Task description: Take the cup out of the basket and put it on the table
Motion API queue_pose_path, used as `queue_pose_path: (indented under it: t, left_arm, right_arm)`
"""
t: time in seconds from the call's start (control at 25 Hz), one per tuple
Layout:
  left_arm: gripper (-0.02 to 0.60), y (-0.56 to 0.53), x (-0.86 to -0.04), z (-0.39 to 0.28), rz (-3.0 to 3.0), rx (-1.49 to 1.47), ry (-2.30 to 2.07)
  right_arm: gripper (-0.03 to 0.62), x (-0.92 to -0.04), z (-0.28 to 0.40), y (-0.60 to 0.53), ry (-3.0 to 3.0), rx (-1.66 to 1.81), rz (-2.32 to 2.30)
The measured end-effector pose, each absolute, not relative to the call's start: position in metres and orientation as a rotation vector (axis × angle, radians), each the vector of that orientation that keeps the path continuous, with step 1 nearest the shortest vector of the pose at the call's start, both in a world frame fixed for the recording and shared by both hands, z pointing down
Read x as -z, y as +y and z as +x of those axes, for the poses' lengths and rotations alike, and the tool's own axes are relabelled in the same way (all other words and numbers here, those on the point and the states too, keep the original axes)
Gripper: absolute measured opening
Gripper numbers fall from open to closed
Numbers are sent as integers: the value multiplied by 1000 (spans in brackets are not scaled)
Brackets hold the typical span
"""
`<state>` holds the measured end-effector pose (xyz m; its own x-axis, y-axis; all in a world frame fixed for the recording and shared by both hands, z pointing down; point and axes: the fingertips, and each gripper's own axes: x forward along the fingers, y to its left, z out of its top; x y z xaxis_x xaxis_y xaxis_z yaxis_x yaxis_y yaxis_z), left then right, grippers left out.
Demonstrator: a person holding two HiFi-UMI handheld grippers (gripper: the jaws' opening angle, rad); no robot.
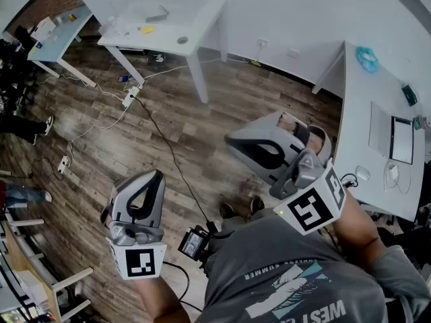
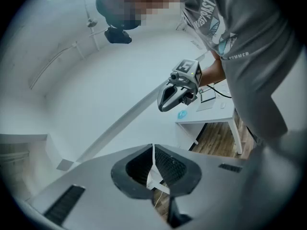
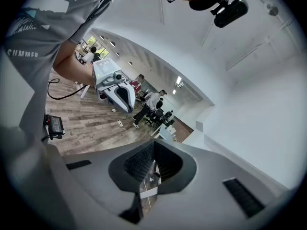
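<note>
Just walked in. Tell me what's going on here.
A person stands on a wood floor with a hand-held gripper in each hand. The left hand-held gripper and the right hand-held gripper are both shut and empty, held out in the air above the floor. No cup or basket is in view, so the task is not under way. A white table on the person's right carries a laptop.

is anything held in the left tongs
No, the grey left tongs are shut together with nothing between them.
</note>
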<state>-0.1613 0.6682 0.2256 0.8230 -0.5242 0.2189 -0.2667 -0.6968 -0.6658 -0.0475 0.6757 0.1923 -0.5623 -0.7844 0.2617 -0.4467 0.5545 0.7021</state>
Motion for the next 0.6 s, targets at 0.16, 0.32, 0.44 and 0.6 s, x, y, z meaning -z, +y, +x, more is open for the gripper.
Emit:
queue_pose_path:
  t: [0.16,0.32,0.44,0.6]
  left_arm:
    - [25,661,-227,-166,-2365,514,566]
    - [25,649,-230,-174,-2377,500,553]
    - [25,641,-234,-182,-2386,490,543]
    - [25,632,-237,-192,-2402,460,531]
  right_arm:
    - [5,-194,-51,669,-2219,774,999]
    - [5,-196,-58,659,-2204,760,1015]
    - [6,-197,-65,651,-2204,746,1031]
    - [6,-200,-75,647,-2235,700,1050]
